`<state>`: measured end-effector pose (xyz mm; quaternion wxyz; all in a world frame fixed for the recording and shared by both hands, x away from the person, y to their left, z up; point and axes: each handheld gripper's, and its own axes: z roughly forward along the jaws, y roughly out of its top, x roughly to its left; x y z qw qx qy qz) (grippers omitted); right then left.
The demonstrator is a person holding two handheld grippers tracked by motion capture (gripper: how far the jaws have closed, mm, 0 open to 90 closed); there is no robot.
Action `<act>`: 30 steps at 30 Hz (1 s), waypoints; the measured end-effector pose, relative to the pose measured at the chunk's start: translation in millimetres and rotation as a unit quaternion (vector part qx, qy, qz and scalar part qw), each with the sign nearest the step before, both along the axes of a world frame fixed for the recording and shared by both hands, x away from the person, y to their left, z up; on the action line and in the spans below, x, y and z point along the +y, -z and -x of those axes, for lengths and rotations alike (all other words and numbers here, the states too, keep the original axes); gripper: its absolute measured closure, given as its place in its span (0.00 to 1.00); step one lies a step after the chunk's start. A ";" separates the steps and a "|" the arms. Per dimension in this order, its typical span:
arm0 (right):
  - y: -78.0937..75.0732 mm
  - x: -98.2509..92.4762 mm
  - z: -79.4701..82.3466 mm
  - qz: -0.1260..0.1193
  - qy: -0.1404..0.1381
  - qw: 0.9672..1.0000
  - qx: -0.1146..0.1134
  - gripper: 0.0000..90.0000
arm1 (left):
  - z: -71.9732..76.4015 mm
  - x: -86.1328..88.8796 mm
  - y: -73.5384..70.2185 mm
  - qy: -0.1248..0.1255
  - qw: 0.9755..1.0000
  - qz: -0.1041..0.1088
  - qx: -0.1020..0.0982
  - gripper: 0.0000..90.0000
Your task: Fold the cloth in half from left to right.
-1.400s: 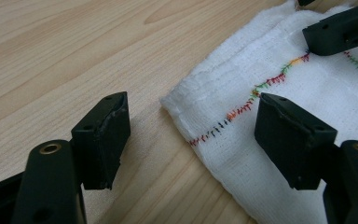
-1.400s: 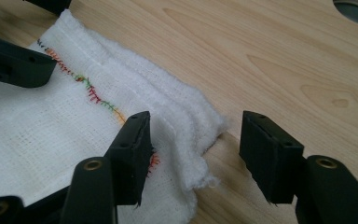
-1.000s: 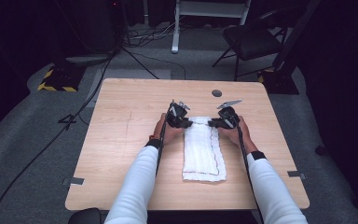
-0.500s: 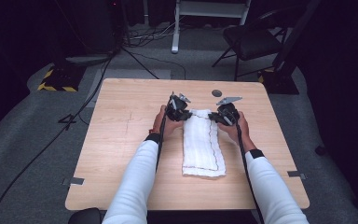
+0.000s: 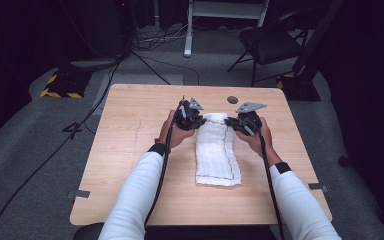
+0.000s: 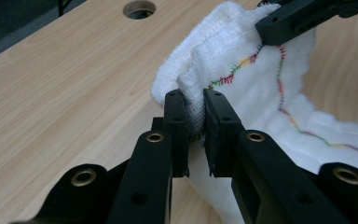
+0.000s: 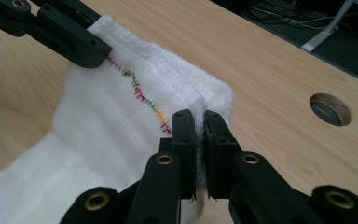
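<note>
A white folded towel (image 5: pixel 216 150) with coloured stitching lies lengthwise in the middle of the wooden table (image 5: pixel 130 130). Its far end is lifted off the table. My left gripper (image 5: pixel 196 120) is shut on the far left corner of the towel (image 6: pixel 223 60), with cloth pinched between the jaws (image 6: pixel 195 122). My right gripper (image 5: pixel 235 123) is shut on the far right corner of the towel (image 7: pixel 121 116), its jaws (image 7: pixel 199 135) closed on the edge. The two grippers face each other across the towel's far end. The near end of the towel rests flat on the table.
A round cable hole (image 5: pixel 232 99) sits in the table just beyond the grippers. A black chair (image 5: pixel 272 42) and a white stand (image 5: pixel 220 10) are on the floor behind the table. Cables trail along both forearms.
Both grippers have moved slightly away from the person, carrying the towel's far end with them. The towel looks longer and narrower than a second ago.
</note>
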<state>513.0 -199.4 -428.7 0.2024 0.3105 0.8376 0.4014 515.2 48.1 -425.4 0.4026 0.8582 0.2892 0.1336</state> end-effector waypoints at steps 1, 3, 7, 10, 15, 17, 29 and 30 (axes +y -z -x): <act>-0.3 -0.8 3.7 -0.004 -0.005 1.000 -0.001 0.95 | 3.7 2.4 -0.7 0.006 1.000 0.002 -0.002 0.90; -0.9 -2.6 11.7 -0.013 -0.015 1.000 -0.002 0.95 | 12.0 6.4 -0.8 0.015 1.000 0.017 -0.001 0.89; -3.0 -8.4 31.4 -0.027 -0.034 0.999 -0.021 0.95 | 32.6 12.7 -0.9 0.042 0.998 0.037 -0.009 0.89; -1.8 -13.6 43.2 -0.042 -0.048 0.998 -0.020 0.95 | 47.5 13.9 1.1 0.058 0.998 0.035 -0.013 0.89; 5.7 -18.5 64.4 -0.042 -0.070 0.996 -0.022 0.95 | 67.0 13.1 9.3 0.085 0.996 0.028 -0.018 0.89; 9.8 -21.4 71.6 -0.045 -0.072 0.996 -0.021 0.95 | 73.0 13.2 13.5 0.094 0.995 0.029 -0.016 0.88; 18.6 -21.4 103.5 -0.024 -0.114 0.993 -0.012 0.95 | 99.9 18.9 28.8 0.108 0.994 0.026 -0.019 0.88; 18.9 -21.4 105.3 -0.022 -0.118 0.993 -0.011 0.95 | 101.5 19.4 29.4 0.110 0.993 0.026 -0.018 0.88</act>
